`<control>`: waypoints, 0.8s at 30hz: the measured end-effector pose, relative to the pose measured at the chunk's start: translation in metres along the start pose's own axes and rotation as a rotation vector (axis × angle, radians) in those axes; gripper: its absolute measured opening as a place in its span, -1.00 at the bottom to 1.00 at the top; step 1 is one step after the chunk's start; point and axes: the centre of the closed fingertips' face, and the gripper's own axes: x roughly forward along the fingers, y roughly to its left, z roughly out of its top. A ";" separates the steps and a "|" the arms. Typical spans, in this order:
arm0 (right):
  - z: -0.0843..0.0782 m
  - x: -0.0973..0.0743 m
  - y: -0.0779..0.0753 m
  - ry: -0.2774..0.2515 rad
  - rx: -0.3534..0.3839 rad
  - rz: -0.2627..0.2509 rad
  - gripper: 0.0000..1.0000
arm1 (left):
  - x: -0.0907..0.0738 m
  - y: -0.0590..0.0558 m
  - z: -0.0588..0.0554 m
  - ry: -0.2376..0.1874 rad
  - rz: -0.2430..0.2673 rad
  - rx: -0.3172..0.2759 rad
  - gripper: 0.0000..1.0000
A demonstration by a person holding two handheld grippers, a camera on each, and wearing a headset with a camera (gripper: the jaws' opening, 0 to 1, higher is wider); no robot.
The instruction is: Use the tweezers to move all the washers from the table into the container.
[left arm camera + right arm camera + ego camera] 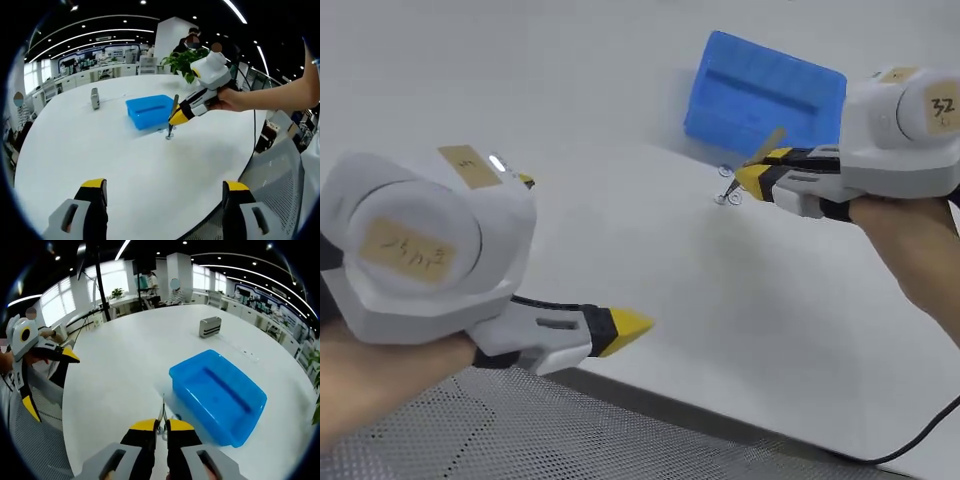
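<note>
The right claw (159,426) is clamped on the tweezers (174,102), whose tips are at the washers (727,196) on the tabletop (650,290), just beside the container (770,85). A thin washer could slip from the tips or skid away. Roughly three washers can be made out, plus one container and one pair of tweezers. The left claw (164,184) hangs open.

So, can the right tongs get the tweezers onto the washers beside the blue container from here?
Probably yes: the right tongs grip the tweezers, whose tips sit right at the washers, on bare table beside the container; nothing lies between.
</note>
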 end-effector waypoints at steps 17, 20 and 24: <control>0.001 0.002 0.002 -0.018 -0.005 0.001 -0.93 | -0.001 0.002 -0.004 0.019 0.015 0.011 0.92; -0.003 0.000 0.004 -0.017 -0.036 -0.013 -0.93 | -0.002 0.002 -0.005 0.021 0.020 0.018 0.91; -0.003 0.000 0.007 -0.027 -0.065 -0.025 -0.93 | -0.002 0.003 -0.006 0.024 0.023 0.015 0.91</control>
